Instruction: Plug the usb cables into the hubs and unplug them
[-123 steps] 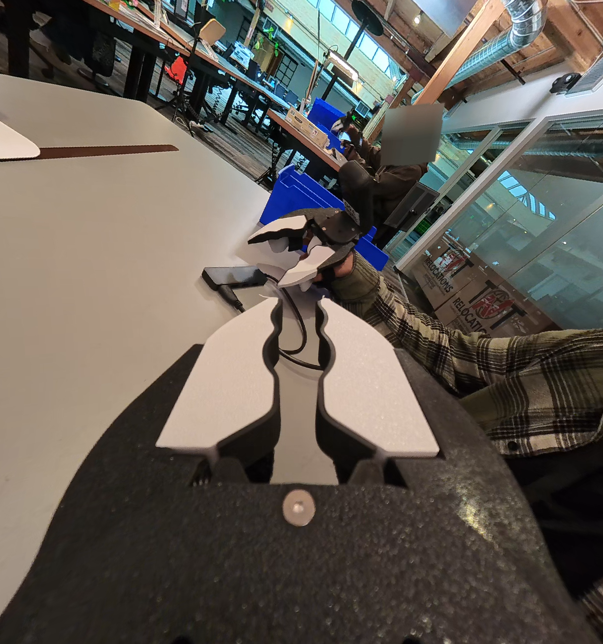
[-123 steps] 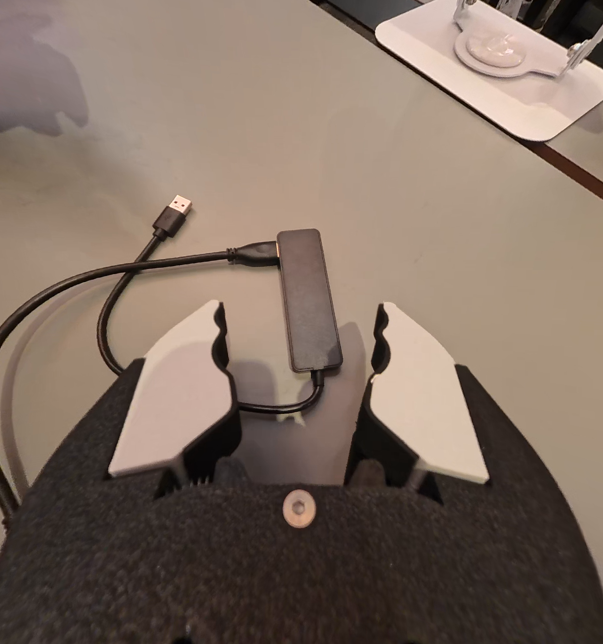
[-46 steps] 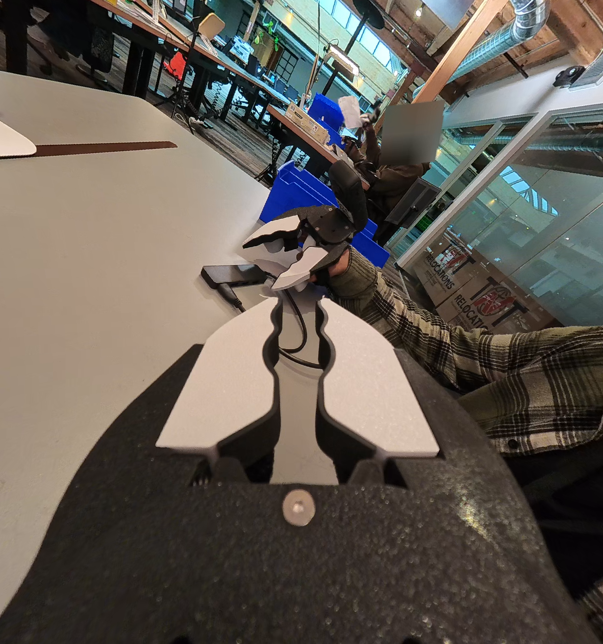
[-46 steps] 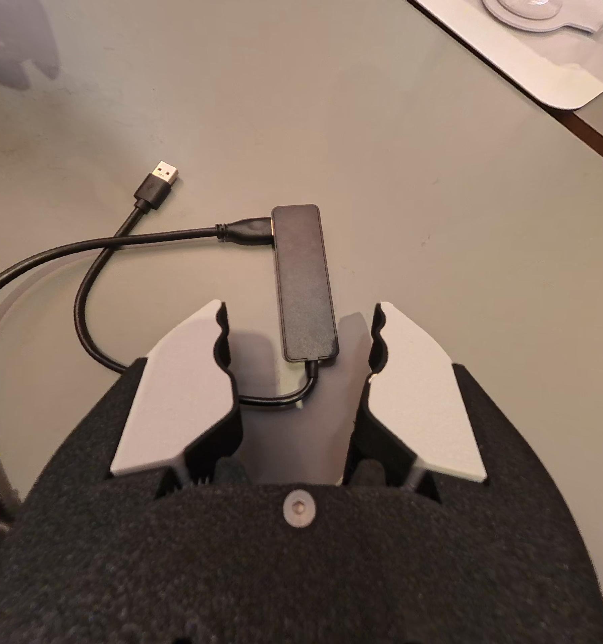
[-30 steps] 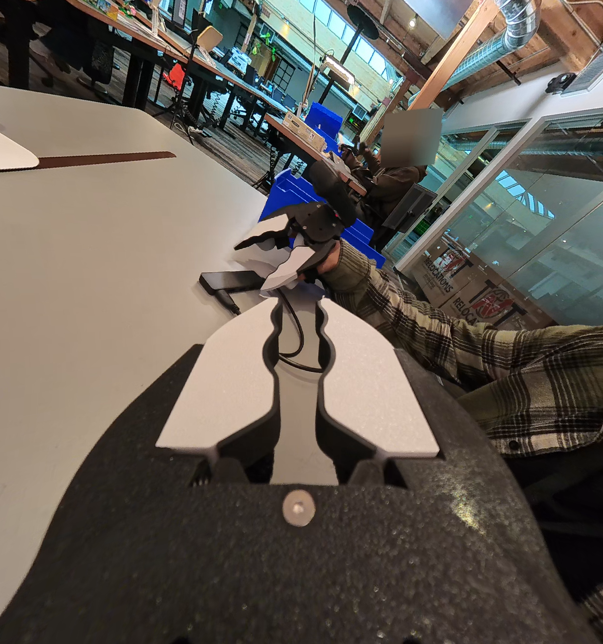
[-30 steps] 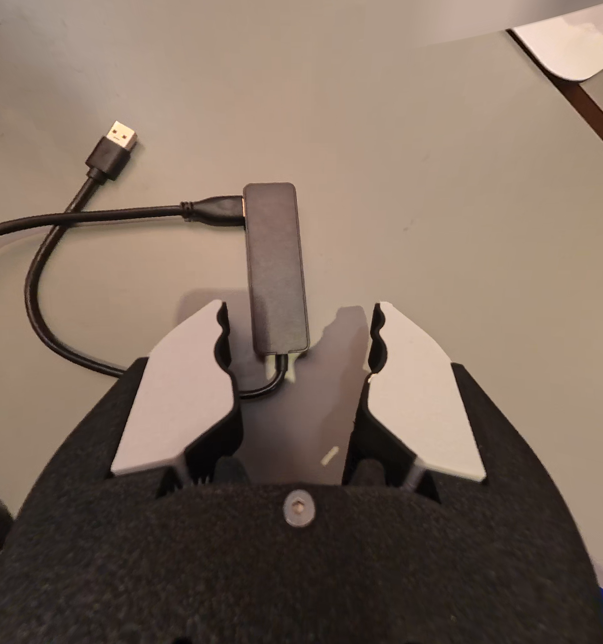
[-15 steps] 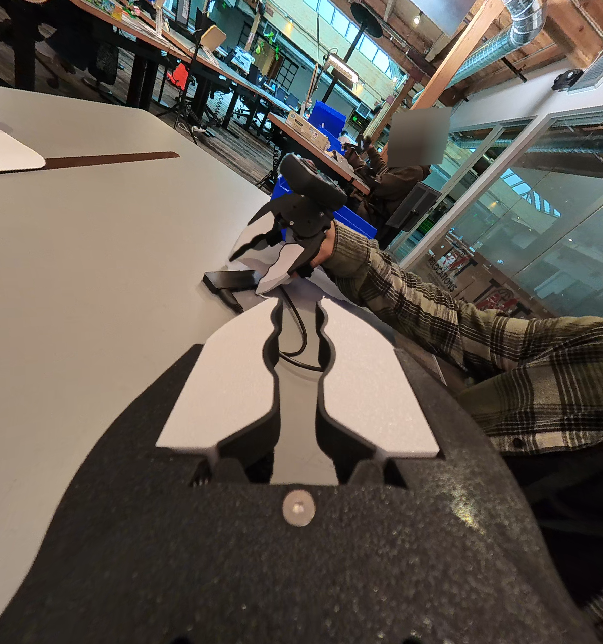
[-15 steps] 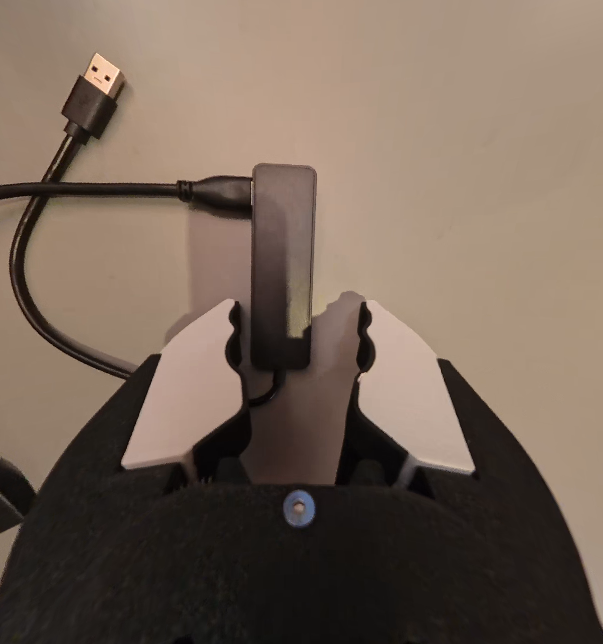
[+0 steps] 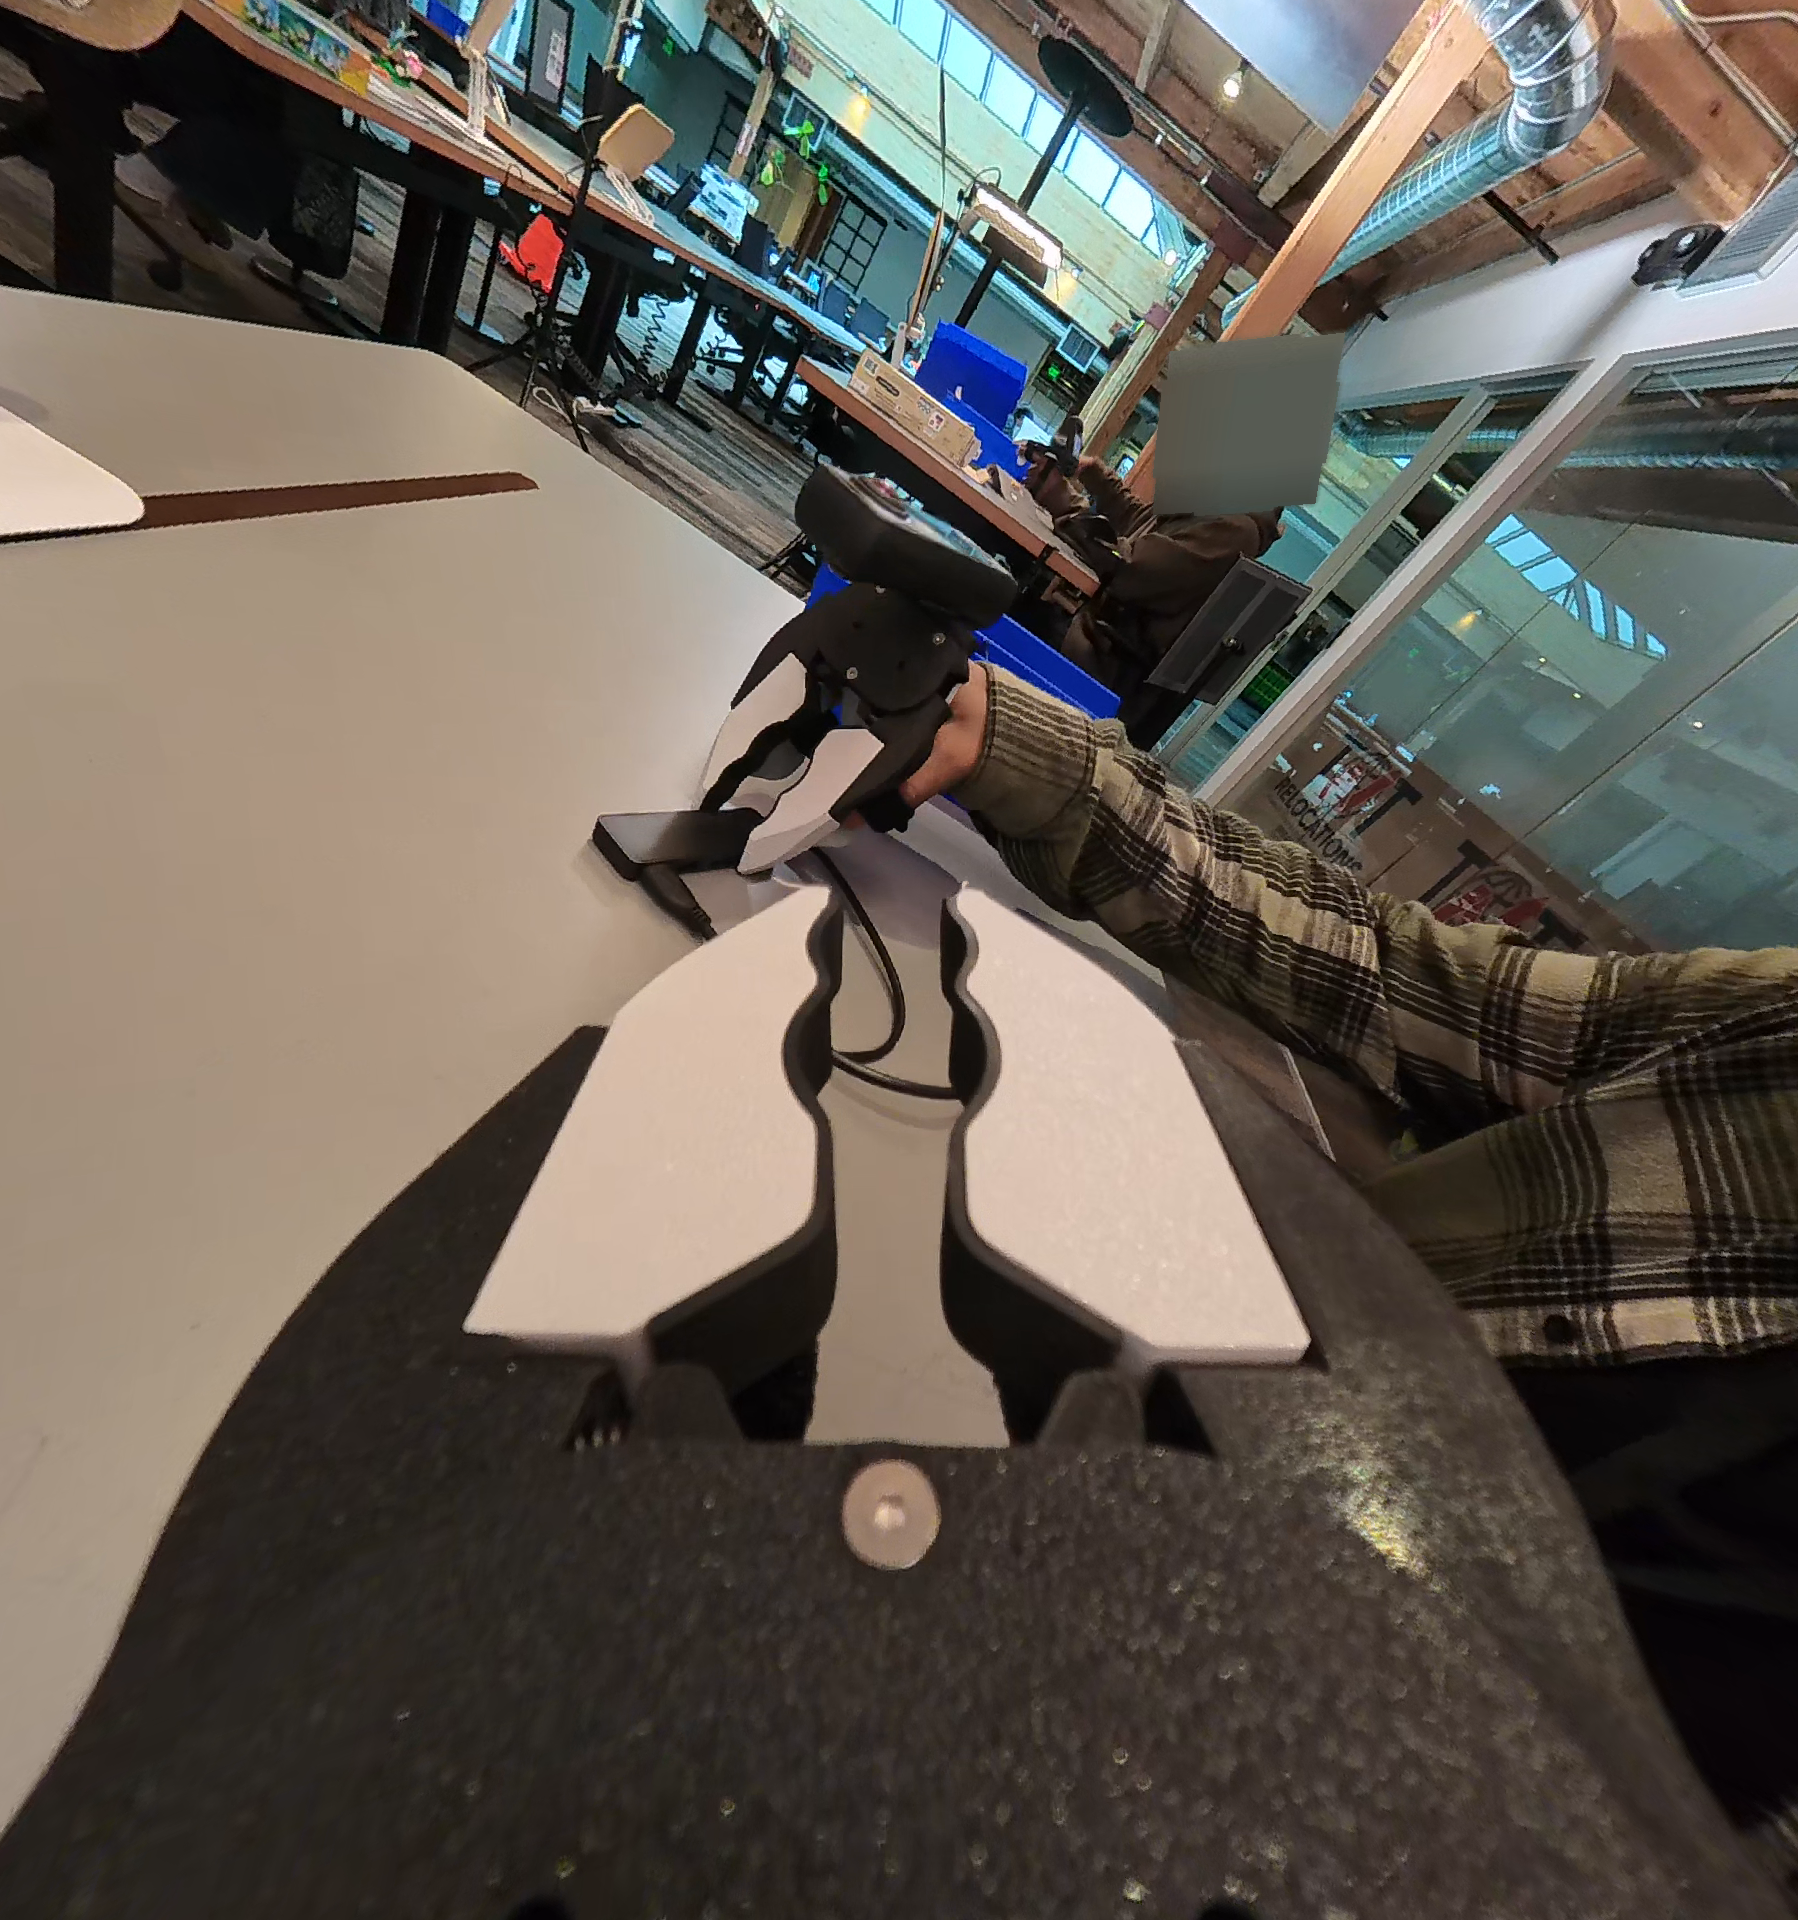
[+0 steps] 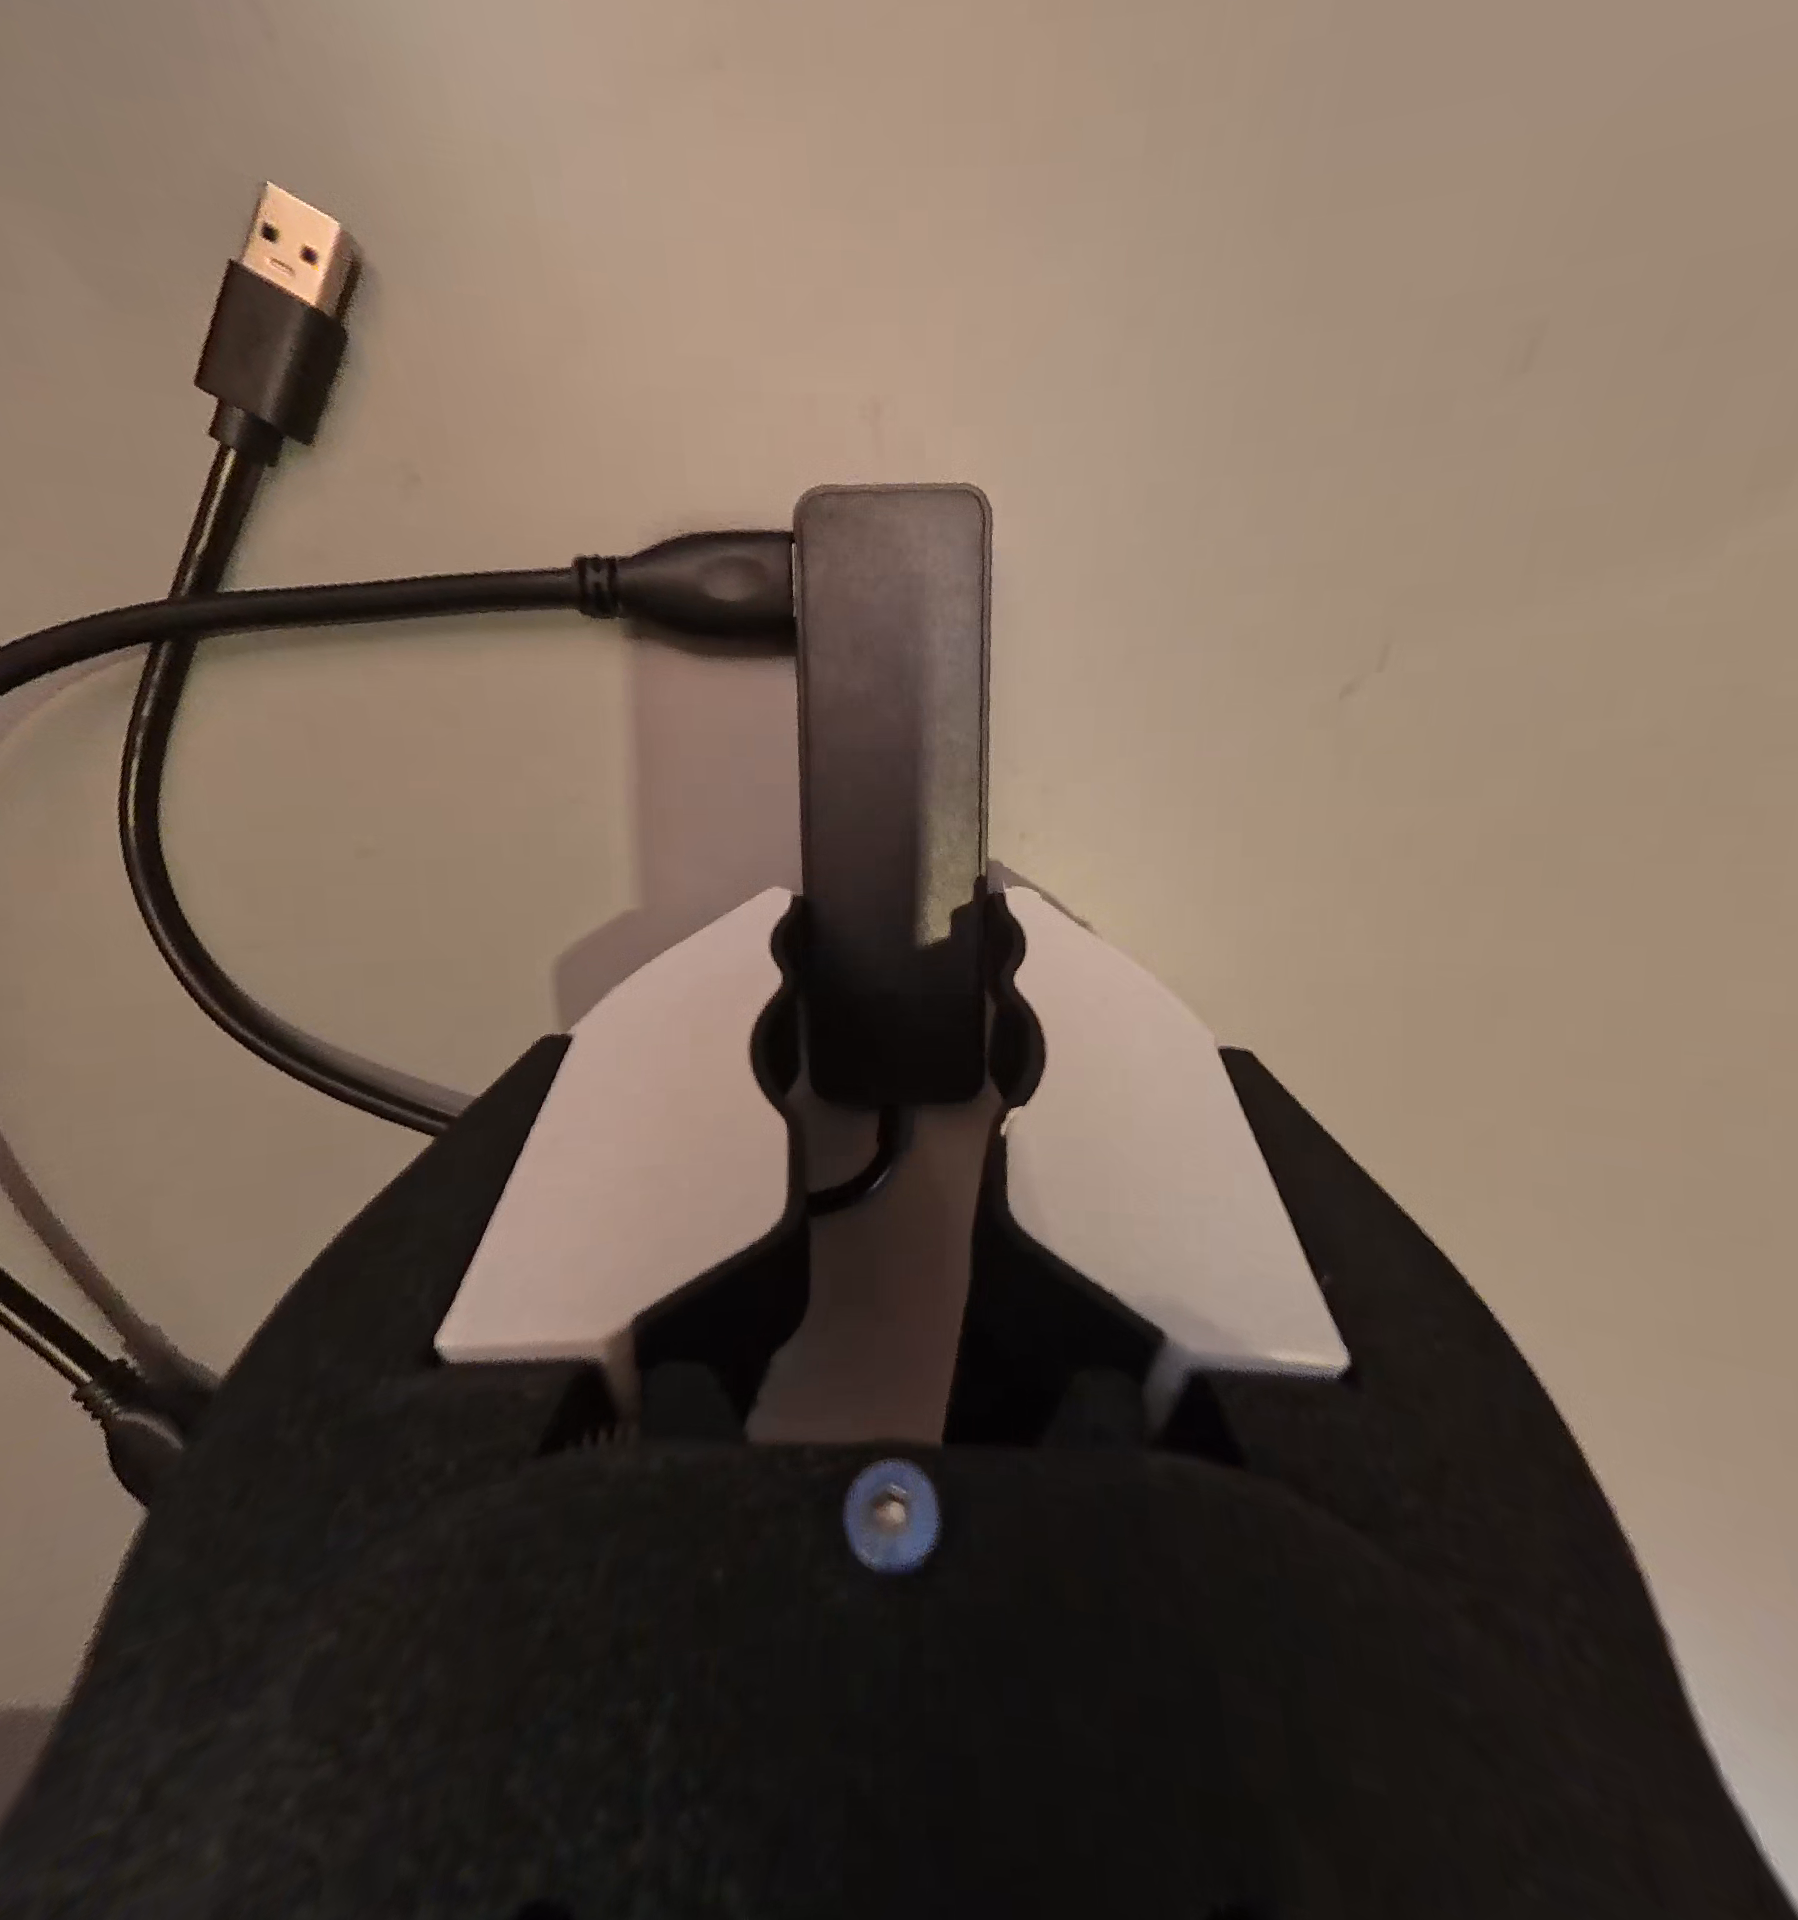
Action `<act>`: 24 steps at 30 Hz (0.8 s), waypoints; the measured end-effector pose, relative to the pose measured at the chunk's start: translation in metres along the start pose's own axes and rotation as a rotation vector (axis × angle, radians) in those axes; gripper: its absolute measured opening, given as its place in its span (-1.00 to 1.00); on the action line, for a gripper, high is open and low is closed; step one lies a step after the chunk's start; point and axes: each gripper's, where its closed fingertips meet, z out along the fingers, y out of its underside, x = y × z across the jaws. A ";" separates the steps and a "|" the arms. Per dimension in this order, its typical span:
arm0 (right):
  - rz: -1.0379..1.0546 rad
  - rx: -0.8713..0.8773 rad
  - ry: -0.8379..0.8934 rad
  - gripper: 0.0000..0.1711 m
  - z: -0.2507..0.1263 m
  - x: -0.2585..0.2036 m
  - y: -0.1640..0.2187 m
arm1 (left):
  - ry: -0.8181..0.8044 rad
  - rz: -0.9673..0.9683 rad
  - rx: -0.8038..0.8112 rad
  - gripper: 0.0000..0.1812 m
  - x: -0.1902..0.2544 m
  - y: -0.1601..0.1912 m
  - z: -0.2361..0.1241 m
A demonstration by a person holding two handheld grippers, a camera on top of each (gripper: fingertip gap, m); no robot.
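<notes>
A slim black USB hub (image 10: 890, 727) lies on the grey table (image 10: 1394, 416). My right gripper (image 10: 890, 914) is shut on its near end. A black cable's plug (image 10: 708, 592) sits in the hub's left side near the far end. The hub's own tail cable loops left and ends in a loose USB-A plug (image 10: 287, 281) on the table. The left wrist view shows the hub (image 9: 677, 836) with the right gripper (image 9: 770, 821) on it. My left gripper (image 9: 893, 920) hovers short of the hub, jaws a narrow gap apart, with nothing between them.
A plaid-sleeved arm (image 9: 1394, 997) reaches in from the right. A white flat base (image 9: 1, 478) and a brown seam (image 9: 334, 499) lie at the far left of the table. Blue bins (image 9: 1040, 665) and a seated person (image 9: 1155, 582) are beyond the table's far edge. Tip to tip, the grippers are about 25 cm apart.
My right gripper tilted down over the hub, slid forward around its near end and closed on it. The left gripper kept its place and its narrow gap.
</notes>
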 end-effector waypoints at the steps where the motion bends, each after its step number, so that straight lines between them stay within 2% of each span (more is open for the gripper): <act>1: -0.001 -0.002 0.001 -0.63 0.000 0.000 0.000 | -0.001 0.003 0.001 -0.82 0.001 0.000 0.000; 11: 0.014 0.025 0.015 -0.63 -0.009 -0.004 -0.002 | -0.067 0.056 -0.020 -0.82 -0.004 0.015 -0.005; 24: -0.018 0.035 0.101 -0.63 -0.061 -0.010 -0.021 | -0.141 0.149 -0.004 -0.82 -0.009 0.018 -0.006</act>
